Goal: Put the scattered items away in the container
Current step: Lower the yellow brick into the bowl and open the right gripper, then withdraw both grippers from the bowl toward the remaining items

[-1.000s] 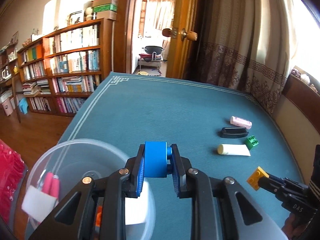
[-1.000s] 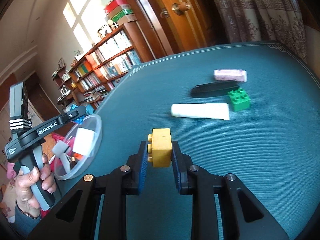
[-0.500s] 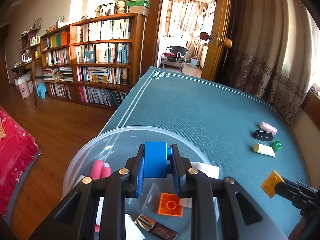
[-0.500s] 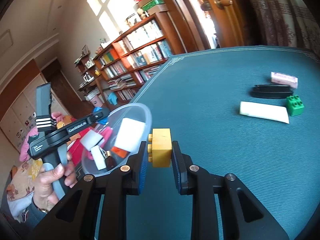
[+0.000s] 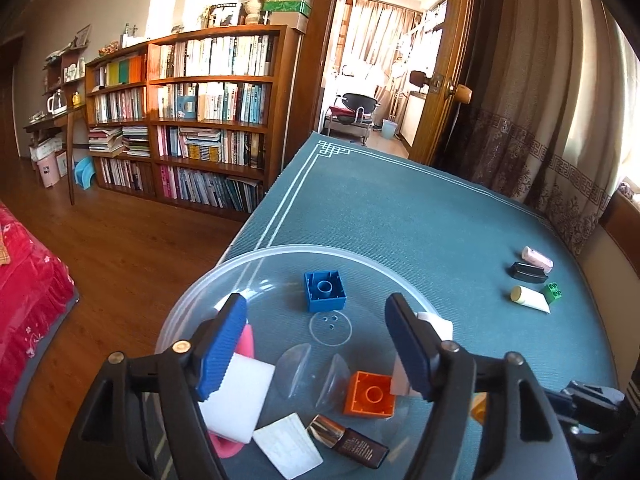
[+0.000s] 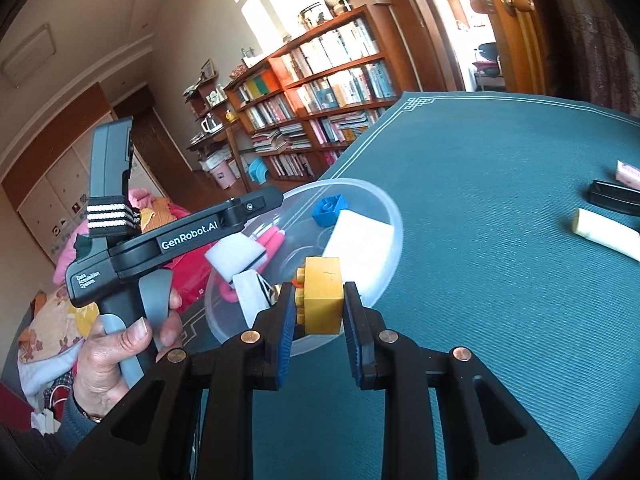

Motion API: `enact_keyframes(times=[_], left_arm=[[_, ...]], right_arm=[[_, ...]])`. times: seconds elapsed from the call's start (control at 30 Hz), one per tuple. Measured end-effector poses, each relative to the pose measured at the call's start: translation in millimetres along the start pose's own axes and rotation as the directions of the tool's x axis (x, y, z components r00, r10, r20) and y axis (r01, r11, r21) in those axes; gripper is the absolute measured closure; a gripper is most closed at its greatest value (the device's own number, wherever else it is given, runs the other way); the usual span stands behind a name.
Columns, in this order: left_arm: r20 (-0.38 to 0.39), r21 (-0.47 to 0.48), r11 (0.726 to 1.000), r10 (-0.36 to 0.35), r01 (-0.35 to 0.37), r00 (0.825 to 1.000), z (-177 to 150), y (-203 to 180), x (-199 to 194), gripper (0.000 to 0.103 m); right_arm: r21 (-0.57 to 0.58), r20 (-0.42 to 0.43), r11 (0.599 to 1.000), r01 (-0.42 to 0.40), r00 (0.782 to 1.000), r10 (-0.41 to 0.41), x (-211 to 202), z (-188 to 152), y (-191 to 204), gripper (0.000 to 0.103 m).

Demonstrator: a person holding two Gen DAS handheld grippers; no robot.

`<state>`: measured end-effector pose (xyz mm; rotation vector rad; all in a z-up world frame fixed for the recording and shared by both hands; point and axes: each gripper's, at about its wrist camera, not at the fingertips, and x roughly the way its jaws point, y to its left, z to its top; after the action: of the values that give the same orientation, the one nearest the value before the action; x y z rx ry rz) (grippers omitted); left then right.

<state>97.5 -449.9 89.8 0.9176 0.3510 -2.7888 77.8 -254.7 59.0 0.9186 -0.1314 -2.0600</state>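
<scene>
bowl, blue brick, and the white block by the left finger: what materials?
Bowl: looks like clear thin plastic; the tabletop shows through it and the rim is glossy.
Blue brick: hard moulded plastic, smooth and slightly shiny, hollow underside with a round tube.
White block: probably foam or sponge; matte, soft-looking edges, no shine. Cannot confirm from the look alone.

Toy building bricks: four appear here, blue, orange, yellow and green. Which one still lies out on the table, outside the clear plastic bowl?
The green brick, beside the white tube. Blue and orange lie in the bowl; yellow is in the right gripper.
</scene>
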Motion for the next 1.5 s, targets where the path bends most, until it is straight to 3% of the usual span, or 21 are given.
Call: enact_keyframes(times=[0.6,0.67,0.73,1.17,1.5], left_arm=[[-0.009,-0.073,0.997,0.003,-0.004,1.000,-3.5,25.6,-5.1,0.020],[-0.010,-0.076,0.997,0.004,-0.005,1.000,-4.5,26.8,-5.0,0.020],[-0.011,-0.079,0.997,0.005,-0.005,1.000,-5.2,27.7,-4.7,0.019],[-0.012,-0.037,0.999,0.031,-0.032,0.999,-6.6,13.2,-4.6,0.018],[0.019,0.061,0.994,0.084,-0.085,0.996,-6.8,-19.5,-7.2,0.001]], right_arm=[[0.007,-0.093,1.000,-0.010,0.996,0.010,44.7,-1.2,5.0,0.077],[0.008,-0.097,1.000,-0.014,0.995,0.015,45.1,-1.3,4.7,0.071],[0.006,-0.080,1.000,-0.008,0.997,0.009,40.3,-0.9,4.1,0.057],[0.010,-0.045,1.000,0.005,0.999,-0.005,24.2,-1.6,-4.7,0.057],[0.054,-0.029,0.998,0.036,0.999,-0.035,12.8,-4.9,-26.0,0.056]])
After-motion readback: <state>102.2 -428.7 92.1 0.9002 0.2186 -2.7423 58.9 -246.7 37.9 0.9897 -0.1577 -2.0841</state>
